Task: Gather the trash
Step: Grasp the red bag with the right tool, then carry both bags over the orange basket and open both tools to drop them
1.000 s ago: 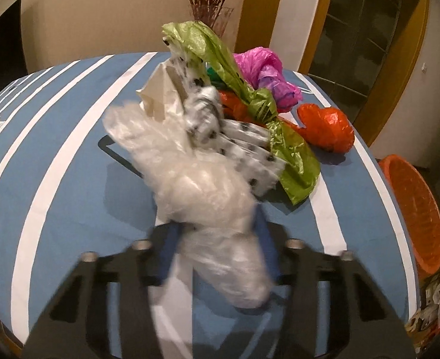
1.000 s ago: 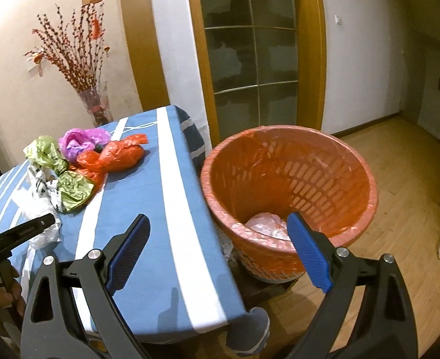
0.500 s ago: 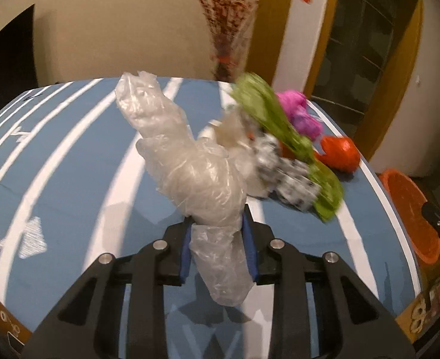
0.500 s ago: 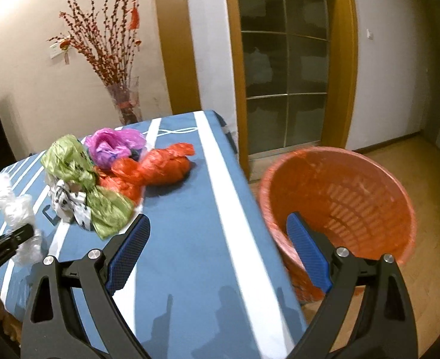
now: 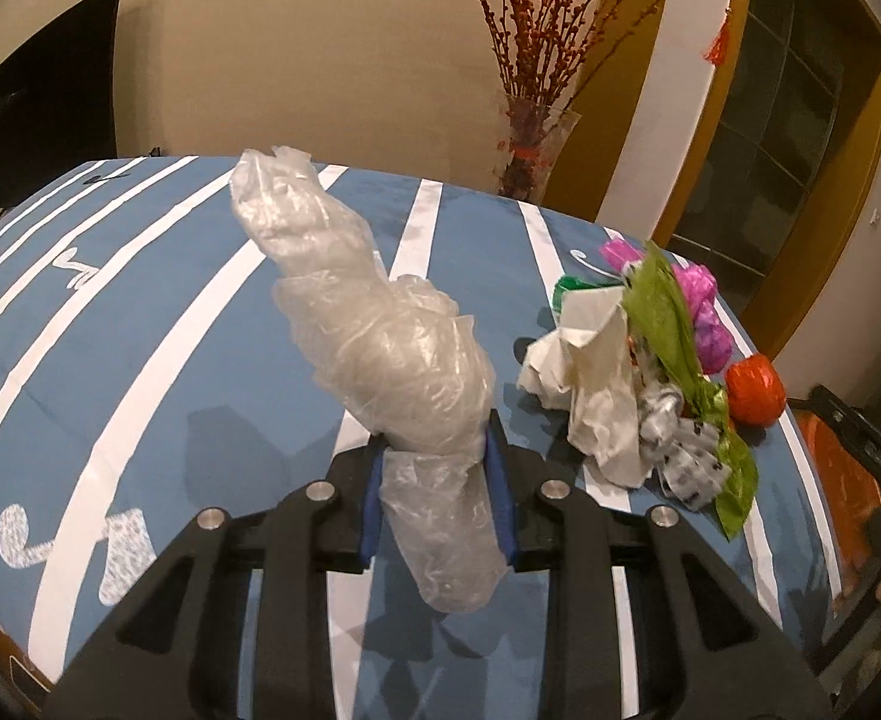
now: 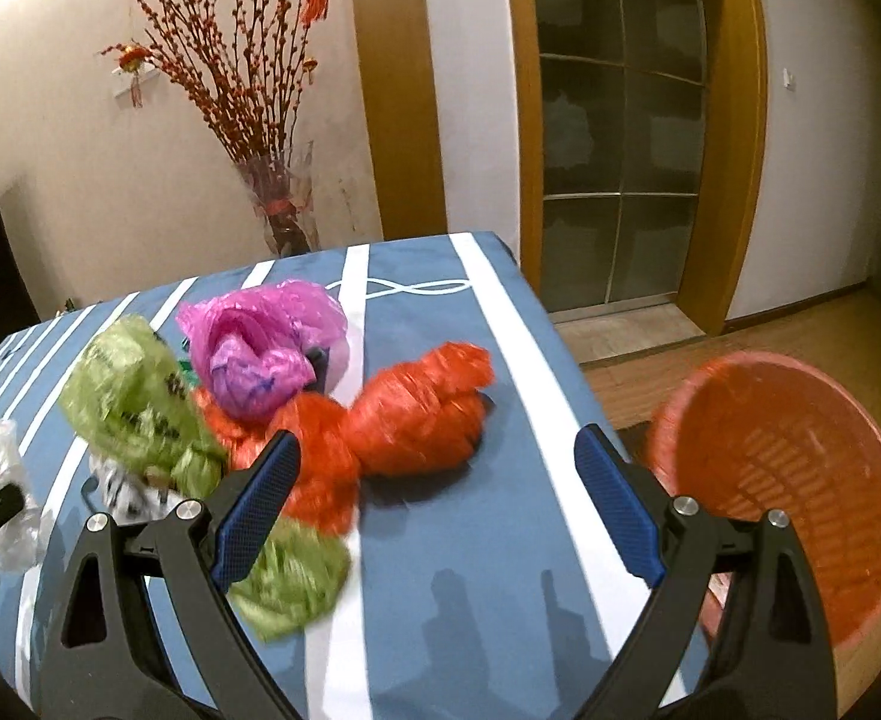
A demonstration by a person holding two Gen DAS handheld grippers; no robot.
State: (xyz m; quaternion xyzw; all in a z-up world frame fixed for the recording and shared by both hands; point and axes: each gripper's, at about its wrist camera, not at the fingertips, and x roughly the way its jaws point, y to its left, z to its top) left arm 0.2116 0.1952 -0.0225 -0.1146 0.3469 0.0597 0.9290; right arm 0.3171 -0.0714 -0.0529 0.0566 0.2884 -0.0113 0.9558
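1. Since the earlier frames the clear plastic bag (image 5: 392, 354) is lifted off the striped blue tablecloth (image 5: 158, 324) and held upright at frame centre, while the orange basket (image 6: 782, 480) is shifted from the middle to the lower right of the right wrist view
2. The bag is clamped by the left gripper (image 5: 437, 498), whose jaws have just been closing onto its narrow lower part
3. The right gripper (image 6: 437, 498) is held with jaws wide apart and nothing between them, above the cloth
4. A pile of trash is seen at centre left of the right view: green bag (image 6: 134, 402), pink bag (image 6: 260, 342), orange-red bags (image 6: 422, 414)
5. A crumpled white paper (image 5: 596, 372) is seen at the pile's left side in the left view
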